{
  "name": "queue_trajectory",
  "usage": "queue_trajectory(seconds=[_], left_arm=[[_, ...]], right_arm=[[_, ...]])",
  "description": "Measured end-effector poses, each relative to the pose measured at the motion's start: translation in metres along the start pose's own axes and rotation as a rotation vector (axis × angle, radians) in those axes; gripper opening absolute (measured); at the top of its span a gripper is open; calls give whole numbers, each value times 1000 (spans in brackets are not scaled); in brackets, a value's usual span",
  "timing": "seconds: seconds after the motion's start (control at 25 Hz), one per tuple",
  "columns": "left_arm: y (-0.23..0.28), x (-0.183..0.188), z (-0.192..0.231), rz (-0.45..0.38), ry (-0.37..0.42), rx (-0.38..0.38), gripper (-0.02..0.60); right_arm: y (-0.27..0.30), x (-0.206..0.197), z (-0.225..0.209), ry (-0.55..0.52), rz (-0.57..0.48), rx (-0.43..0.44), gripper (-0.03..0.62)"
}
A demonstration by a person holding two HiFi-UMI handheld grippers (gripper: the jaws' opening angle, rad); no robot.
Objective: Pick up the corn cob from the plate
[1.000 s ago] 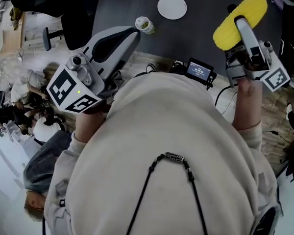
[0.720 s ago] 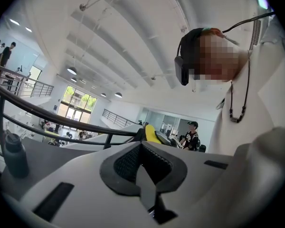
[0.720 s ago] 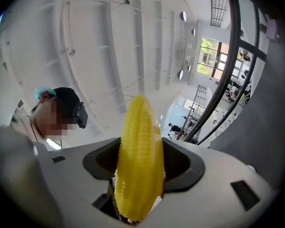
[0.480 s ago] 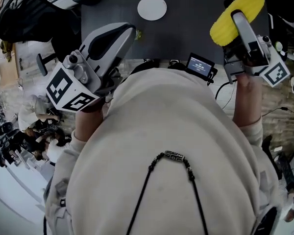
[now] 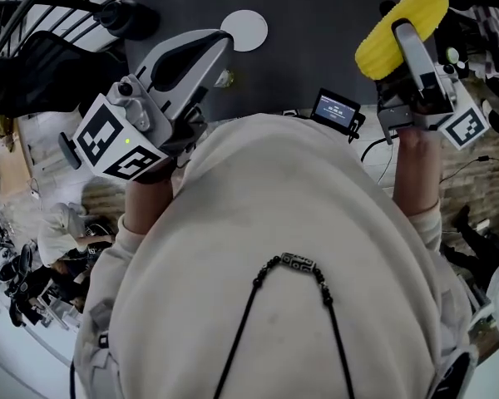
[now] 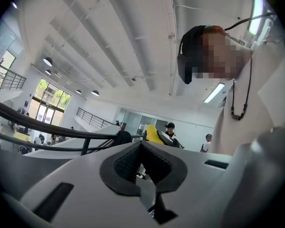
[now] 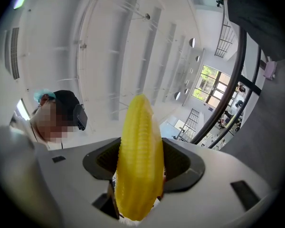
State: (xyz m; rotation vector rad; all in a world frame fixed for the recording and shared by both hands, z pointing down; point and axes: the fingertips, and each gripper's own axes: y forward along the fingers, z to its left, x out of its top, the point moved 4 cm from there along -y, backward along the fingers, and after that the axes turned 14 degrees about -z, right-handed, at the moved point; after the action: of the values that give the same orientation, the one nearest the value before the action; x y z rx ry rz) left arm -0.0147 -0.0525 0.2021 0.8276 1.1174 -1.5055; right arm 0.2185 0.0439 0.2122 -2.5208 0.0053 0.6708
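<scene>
No text can be read anywhere. The small screen (image 5: 337,111) shows pale lines, probably text, but too small to make out. The left marker cube (image 5: 116,144) and right marker cube (image 5: 466,126) carry only black-and-white square patterns, no letters or numbers.

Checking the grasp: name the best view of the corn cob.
Right gripper view: the corn cob sits centred, clamped by the right gripper. Head view hides part behind that gripper; left gripper view shows a sliver.
</scene>
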Motion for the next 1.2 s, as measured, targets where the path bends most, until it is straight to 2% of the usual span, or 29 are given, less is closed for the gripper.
queue_trajectory(seconds=[0.2,0.36,0.56,0.76,1.0,1.2], left_arm=[[-11,-16,2,-3,-24,-9,3],[-24,-1,-3,-9,-33,-1,3],[-28,20,-7,-37,-26,32,3],[-39,9,-14,-63,-20,80,3],[-51,21,-18,-84,-9,135,3],[-56,17,-15,-85,-17,173,3]], right_arm=[[-6,-16,1,-17,20,-15,259],[8,-22,23,-34,45,-20,259],[31,-16,38,-40,94,-5,259],[30,-21,33,-27,135,14,259],[50,-29,40,-6,187,41,259],[57,-35,29,24,218,40,259]])
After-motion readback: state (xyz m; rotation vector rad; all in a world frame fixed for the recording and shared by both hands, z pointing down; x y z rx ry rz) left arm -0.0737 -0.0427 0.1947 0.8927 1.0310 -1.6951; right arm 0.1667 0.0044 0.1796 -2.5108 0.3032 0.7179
